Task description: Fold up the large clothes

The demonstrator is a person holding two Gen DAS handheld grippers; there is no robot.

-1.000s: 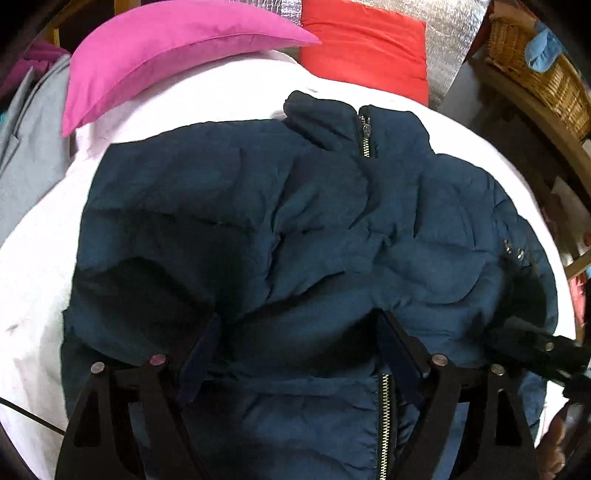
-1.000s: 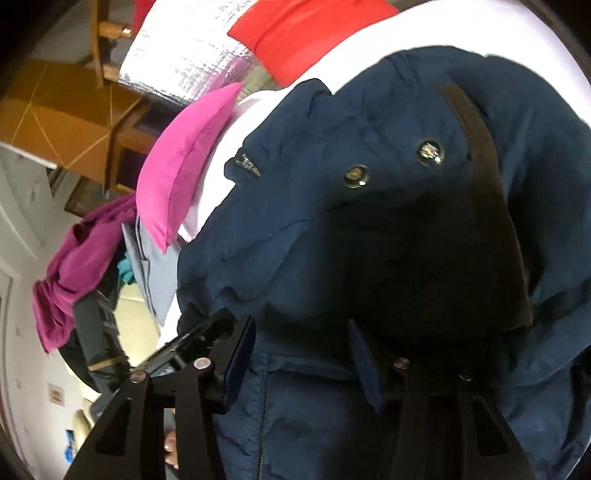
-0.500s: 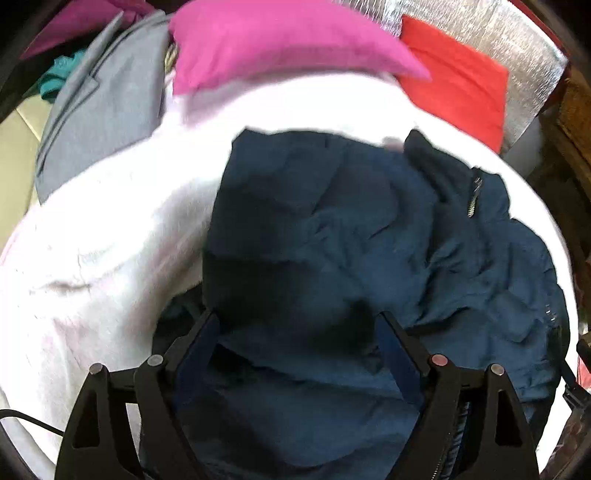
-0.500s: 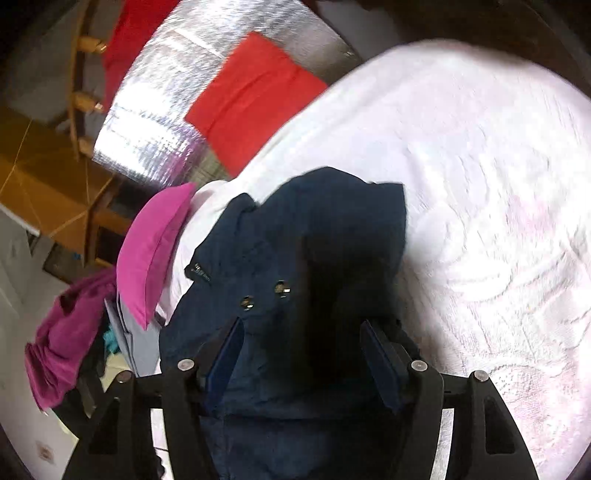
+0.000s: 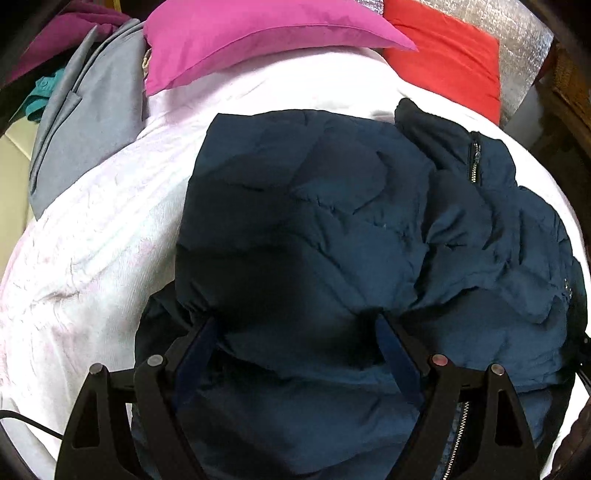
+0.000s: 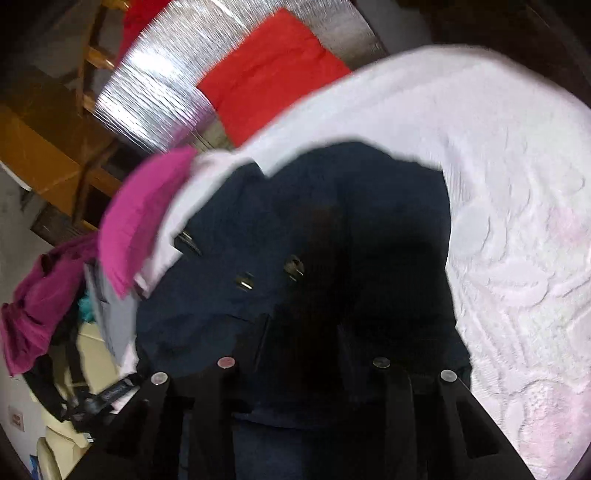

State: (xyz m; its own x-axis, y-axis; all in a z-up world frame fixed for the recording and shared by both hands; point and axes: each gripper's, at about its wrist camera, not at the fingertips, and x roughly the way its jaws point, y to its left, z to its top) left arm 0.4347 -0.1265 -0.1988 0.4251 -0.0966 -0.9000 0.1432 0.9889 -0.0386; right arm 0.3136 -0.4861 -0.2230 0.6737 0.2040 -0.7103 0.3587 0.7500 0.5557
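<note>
The jacket (image 5: 332, 236) is being folded on the bed (image 5: 92, 240), just below the pink pillow (image 5: 258, 33). A side panel is being laid inward, so edges should be kept aligned and puffed fabric pressed flat. The left claw (image 5: 295, 328) is being held spread over dark quilted cloth. The right claw (image 6: 303, 332) is blurred; it is probably pinching the jacket, but that cannot be told. The navy jacket is lying rumpled, its zip (image 5: 474, 162) closed at the collar.

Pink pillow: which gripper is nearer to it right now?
Left, as far as I can judge. The left gripper faces the pink pillow across the jacket; the right gripper sees it off to its left.
</note>
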